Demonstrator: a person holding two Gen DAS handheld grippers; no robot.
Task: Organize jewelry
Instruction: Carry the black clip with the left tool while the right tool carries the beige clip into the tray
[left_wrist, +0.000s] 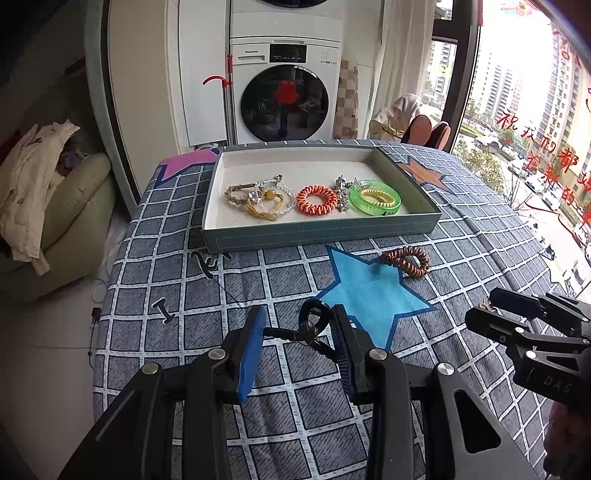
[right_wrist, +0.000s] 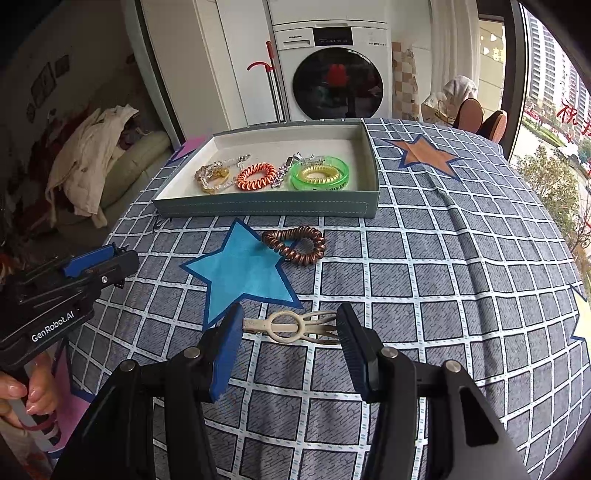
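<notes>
Copper coil tie (right_wrist: 295, 245) x1 on cloth; 2 clips in jaws.

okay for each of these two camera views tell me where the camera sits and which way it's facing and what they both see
Left wrist: on the left gripper, looking forward and down over the checked cloth to the tray; jaws on a black hair claw; right gripper at right.
Right wrist: on the right gripper, same heading; jaws on a beige hair clip; left gripper and a hand at left.
Shared: tray, brown coil hair tie, washing machine.
</notes>
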